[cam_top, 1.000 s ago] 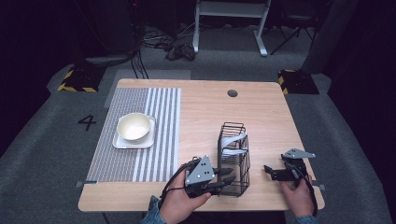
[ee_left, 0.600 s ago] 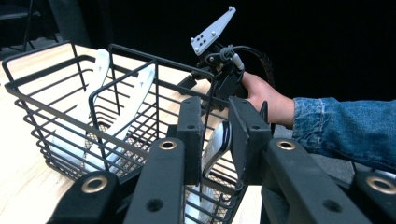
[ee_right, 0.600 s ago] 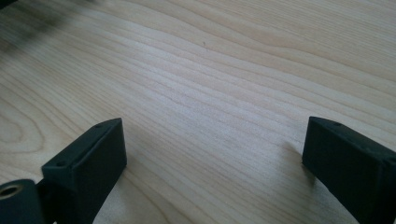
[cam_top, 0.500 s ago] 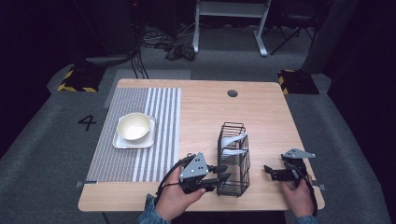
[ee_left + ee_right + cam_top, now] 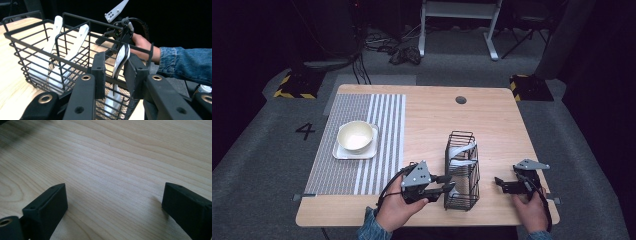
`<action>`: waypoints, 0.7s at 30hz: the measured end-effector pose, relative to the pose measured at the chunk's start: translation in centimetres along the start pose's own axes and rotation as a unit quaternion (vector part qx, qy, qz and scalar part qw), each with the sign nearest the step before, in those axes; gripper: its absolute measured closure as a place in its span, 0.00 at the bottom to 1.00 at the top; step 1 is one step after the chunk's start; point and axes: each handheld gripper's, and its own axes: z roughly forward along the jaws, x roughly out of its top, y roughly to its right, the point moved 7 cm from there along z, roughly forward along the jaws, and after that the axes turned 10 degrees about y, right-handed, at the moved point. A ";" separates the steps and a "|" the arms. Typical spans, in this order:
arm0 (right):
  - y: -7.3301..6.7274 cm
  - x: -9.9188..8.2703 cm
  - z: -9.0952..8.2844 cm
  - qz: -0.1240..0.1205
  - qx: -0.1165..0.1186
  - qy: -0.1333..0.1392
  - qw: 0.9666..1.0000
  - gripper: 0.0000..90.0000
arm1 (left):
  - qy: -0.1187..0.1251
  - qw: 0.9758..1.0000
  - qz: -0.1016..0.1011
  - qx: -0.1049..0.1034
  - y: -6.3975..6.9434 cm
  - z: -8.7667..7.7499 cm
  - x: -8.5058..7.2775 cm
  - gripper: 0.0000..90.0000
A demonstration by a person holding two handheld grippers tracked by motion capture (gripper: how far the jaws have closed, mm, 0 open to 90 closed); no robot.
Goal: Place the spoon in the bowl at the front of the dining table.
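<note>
high view first: we take the black wire basket (image 5: 462,172) as our landmark, standing on the wooden table (image 5: 427,115). our left gripper (image 5: 447,189) sits right at the basket's near-left corner. in the left gripper view its jaws are narrowly apart, with a white spoon (image 5: 120,65) between them; the spoon hangs down into the basket's nearest compartment, and whether the pads actually press on it we cannot tell. the jaws have just been opening and easing back a little. two more white utensils (image 5: 50,50) lean in the compartments farther along the basket. our right gripper (image 5: 504,184) rests to the right of the basket, clearly apart from it, jaws spread wide over bare wood and holding nothing. well left of the basket, a cream bowl (image 5: 356,137) sits on a striped mat (image 5: 382,115).
</note>
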 end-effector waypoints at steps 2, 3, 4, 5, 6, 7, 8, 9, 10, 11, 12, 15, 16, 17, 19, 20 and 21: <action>0.0 0.0 0.0 0.000 0.000 0.000 1.000 0.07 | 0.000 1.000 0.002 -0.001 0.0 0.1 0.0 0.81; 0.0 0.0 0.0 0.000 0.000 0.000 1.000 0.07 | 0.003 1.000 0.001 -0.003 0.0 0.2 0.1 0.82; 0.0 0.0 0.0 0.000 0.000 0.000 1.000 0.07 | 0.003 1.000 0.002 -0.004 0.1 0.3 0.1 0.83; 0.0 0.0 0.0 0.000 0.000 0.000 1.000 0.07 | 0.003 1.000 0.002 -0.006 0.1 0.4 0.1 0.83; 0.0 0.0 0.0 0.000 0.000 0.000 1.000 0.07 | 0.003 1.000 0.002 -0.006 0.1 0.4 0.1 0.84; 0.0 0.0 0.0 -0.001 0.000 0.000 1.000 0.07 | 0.002 1.000 -0.001 -0.008 0.2 0.5 0.1 0.84; 0.0 0.0 0.0 -0.001 0.000 0.000 1.000 0.07 | 0.002 1.000 -0.001 -0.008 0.2 0.5 0.1 0.84; 0.0 0.0 0.0 -0.001 0.000 0.000 1.000 0.07 | 0.003 1.000 -0.004 -0.009 0.3 0.6 0.1 0.84; 0.0 0.0 0.0 -0.001 0.000 0.000 1.000 0.07 | 0.004 1.000 -0.009 -0.010 0.3 0.7 0.1 0.84; 0.0 0.0 0.0 -0.001 0.000 0.000 1.000 0.07 | 0.005 1.000 -0.010 -0.010 0.3 0.7 0.1 0.84; 0.0 0.0 0.0 -0.001 0.000 0.000 1.000 0.07 | 0.005 1.000 -0.010 -0.010 0.3 0.7 0.1 0.84; 0.0 0.0 0.0 0.001 -0.001 0.000 1.000 0.07 | 0.006 1.000 -0.006 -0.013 0.4 1.0 0.1 0.85; 0.0 0.0 0.0 0.000 0.000 0.000 1.000 0.07 | 0.006 1.000 -0.002 -0.013 0.4 1.0 0.1 0.87; 0.0 0.0 0.0 0.000 0.000 0.000 1.000 0.07 | 0.006 1.000 -0.002 -0.013 0.4 1.0 0.1 0.90; 0.0 0.0 0.0 0.000 -0.001 0.000 1.000 0.07 | 0.005 1.000 0.011 -0.007 0.3 1.0 0.1 0.92; 0.0 0.0 0.0 0.000 0.000 0.000 1.000 0.07 | 0.000 1.000 0.021 0.002 0.1 0.9 0.2 0.92; 0.0 0.0 0.0 0.000 -0.001 0.000 1.000 0.07 | -0.002 1.000 0.027 0.007 0.0 0.9 0.2 0.93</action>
